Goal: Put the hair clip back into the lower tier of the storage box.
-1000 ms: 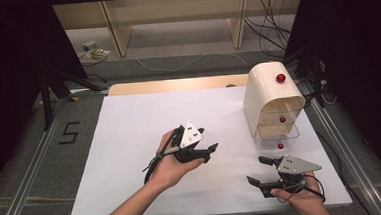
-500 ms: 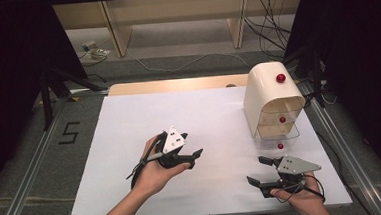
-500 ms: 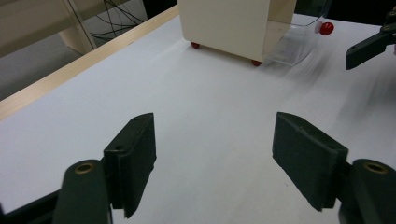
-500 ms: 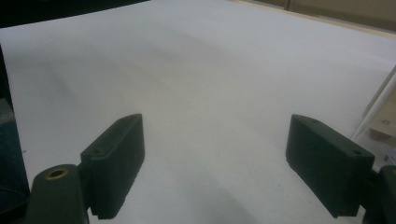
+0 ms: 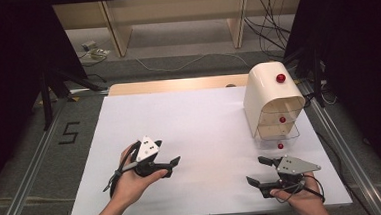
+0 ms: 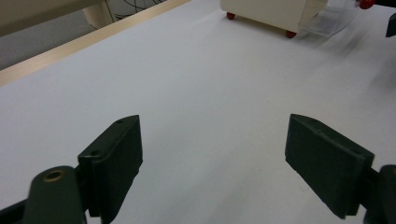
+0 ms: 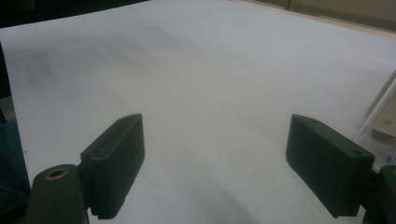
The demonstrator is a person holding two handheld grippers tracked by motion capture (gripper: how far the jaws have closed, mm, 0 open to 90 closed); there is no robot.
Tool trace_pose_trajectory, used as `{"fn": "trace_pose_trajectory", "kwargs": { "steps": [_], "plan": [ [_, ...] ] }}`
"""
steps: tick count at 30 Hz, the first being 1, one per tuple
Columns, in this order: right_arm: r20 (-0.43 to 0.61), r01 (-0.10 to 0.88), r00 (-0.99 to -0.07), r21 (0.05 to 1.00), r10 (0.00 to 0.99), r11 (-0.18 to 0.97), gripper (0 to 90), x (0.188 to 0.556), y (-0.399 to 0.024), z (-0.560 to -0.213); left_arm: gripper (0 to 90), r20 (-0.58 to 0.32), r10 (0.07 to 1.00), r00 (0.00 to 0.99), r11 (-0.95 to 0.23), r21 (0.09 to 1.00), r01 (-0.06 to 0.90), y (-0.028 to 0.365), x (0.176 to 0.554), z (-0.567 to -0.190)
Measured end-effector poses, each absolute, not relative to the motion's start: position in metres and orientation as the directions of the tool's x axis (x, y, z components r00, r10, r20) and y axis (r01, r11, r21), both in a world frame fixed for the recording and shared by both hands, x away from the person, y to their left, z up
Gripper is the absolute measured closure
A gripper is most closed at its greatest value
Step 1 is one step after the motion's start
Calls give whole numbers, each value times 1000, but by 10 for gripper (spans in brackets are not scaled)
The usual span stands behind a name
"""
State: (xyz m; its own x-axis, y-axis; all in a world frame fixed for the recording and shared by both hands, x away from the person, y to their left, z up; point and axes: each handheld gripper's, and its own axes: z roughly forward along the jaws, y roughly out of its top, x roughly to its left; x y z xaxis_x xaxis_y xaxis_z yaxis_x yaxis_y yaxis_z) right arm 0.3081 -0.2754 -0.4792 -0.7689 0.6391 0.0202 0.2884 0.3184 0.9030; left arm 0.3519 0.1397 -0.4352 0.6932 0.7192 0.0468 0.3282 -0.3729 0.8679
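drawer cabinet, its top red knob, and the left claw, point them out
drawer cabinet [image 5: 262, 95], high view, cream side wall
top red knob [image 5: 280, 78], high view, middle of the knob
left claw [image 5: 169, 168], high view, midway between its fingertips

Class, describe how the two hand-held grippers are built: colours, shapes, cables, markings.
Each claw, left and right, has two black blocky jaws and a grey three-cornered plate on top; the left plate shows small dark dots. A black cable trails from the left one. A brass-coloured ring sits near each left jaw.
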Motion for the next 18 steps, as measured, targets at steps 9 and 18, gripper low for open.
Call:
{"fn": "trace_pose_trajectory", "kwargs": {
  "steps": [9, 18],
  "plan": [
    [14, 282, -771, 904, 636, 321, 201, 309, -275, -479, 173, 50, 741, 670, -356, 875, 328, 169, 339, -449],
    [18, 287, -770, 902, 637, 322, 200, 308, -276, -479, 174, 34, 771, 636, -329, 877, 351, 190, 328, -461]
  ]
}}
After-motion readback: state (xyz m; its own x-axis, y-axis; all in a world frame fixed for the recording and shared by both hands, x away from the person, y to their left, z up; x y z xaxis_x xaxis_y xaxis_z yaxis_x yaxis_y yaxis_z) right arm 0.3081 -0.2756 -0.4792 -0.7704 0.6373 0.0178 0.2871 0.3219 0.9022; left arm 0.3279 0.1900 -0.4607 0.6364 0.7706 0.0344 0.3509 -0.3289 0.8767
